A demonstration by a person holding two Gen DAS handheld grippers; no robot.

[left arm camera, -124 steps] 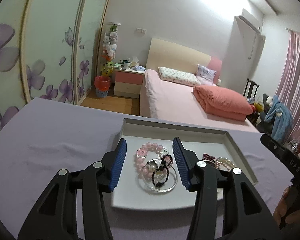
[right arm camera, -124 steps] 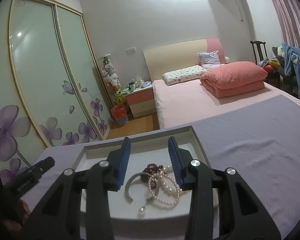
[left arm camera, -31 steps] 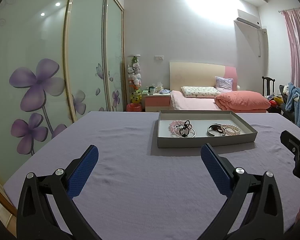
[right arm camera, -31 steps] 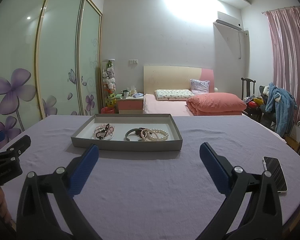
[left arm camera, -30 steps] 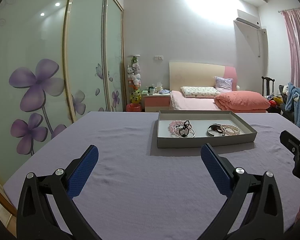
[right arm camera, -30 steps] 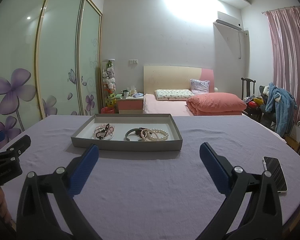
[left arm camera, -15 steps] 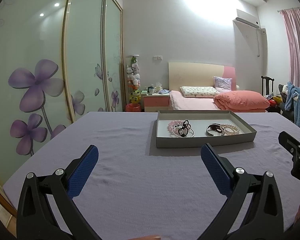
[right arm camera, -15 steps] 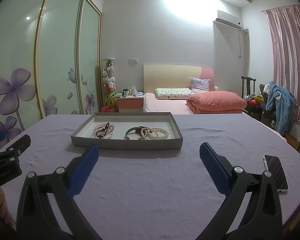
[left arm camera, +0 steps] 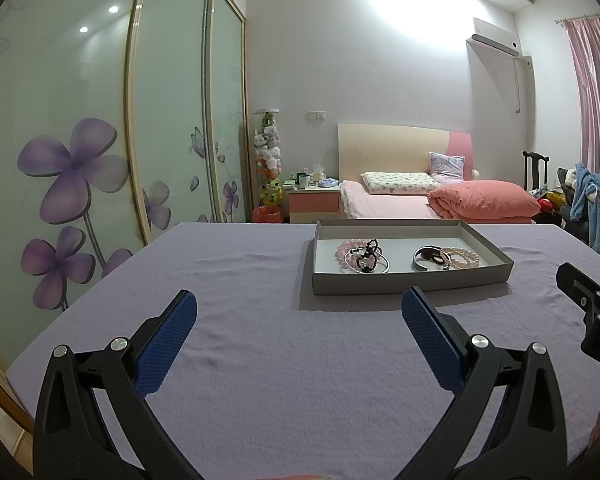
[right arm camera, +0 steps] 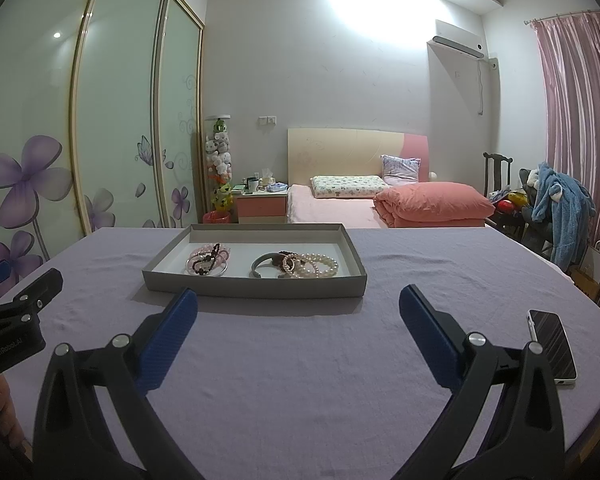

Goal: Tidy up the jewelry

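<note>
Pretty dim room overall, lit by a ceiling light that blows out the top of the back wall [left arm camera: 400, 8] into white glare. Both shots are sharp, but fisheye bends the wardrobe doors [right arm camera: 116, 120] and blackens the corners, and the tray [right arm camera: 256, 286] throws a soft shadow forward.

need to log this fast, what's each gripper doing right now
left gripper: open, holding nothing, above the purple tablecloth.
right gripper: open, holding nothing.
</note>
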